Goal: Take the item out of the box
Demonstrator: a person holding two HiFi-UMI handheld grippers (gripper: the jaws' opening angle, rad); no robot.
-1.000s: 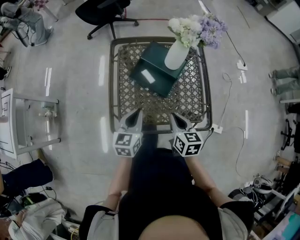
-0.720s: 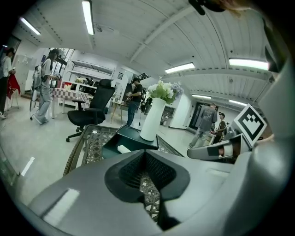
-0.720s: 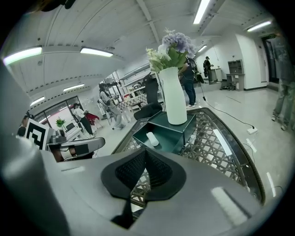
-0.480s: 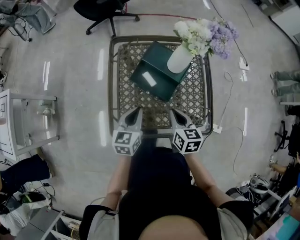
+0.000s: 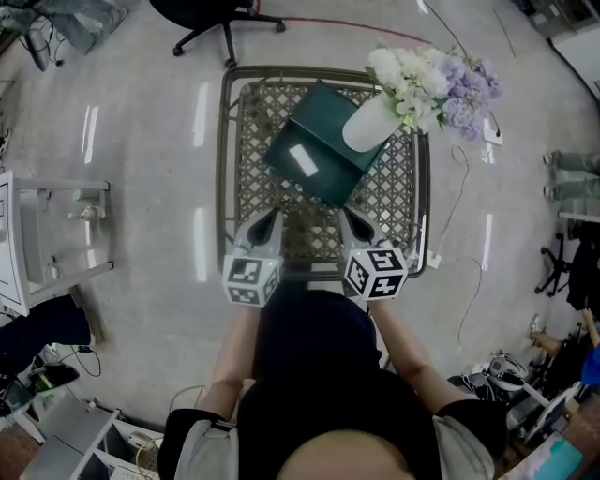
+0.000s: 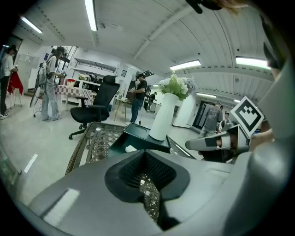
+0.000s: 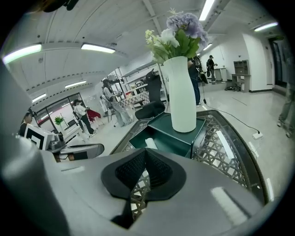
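The person stands at the near edge of the lattice-topped surface [image 5: 225, 169] with a tool in each hand. Both tools are level with each other and point toward the far edge. The left tool [image 5: 269, 221] is over the near edge, a little left of the middle, and the right tool [image 5: 347, 219] is just beside it on the right, with a gap between the two. Both are clenched with their dark ribbed pads brought together, and neither holds anything; only the lattice shows past their tips. Each tool has a marker cube behind it, the left cube [image 5: 251, 280] and the right cube [image 5: 376, 273], close to the person's dark clothing.

The dark green box [image 5: 323, 141] sits on the far half of the surface, turned at an angle, well apart from both tools. Its nearer part lies open and lower. The white item [image 5: 302, 159] lies in there, untouched. A tall white vase [image 5: 370, 122] stands upright on the box's higher part toward the far right corner of the surface. Its white and lilac flowers [image 5: 436, 82] hang out past the far right corner.

A black office chair [image 5: 211, 14] stands on the pale floor beyond the far edge. A thin cable [image 5: 461, 187] trails along the floor off the right edge. Several people stand about further back in the room.
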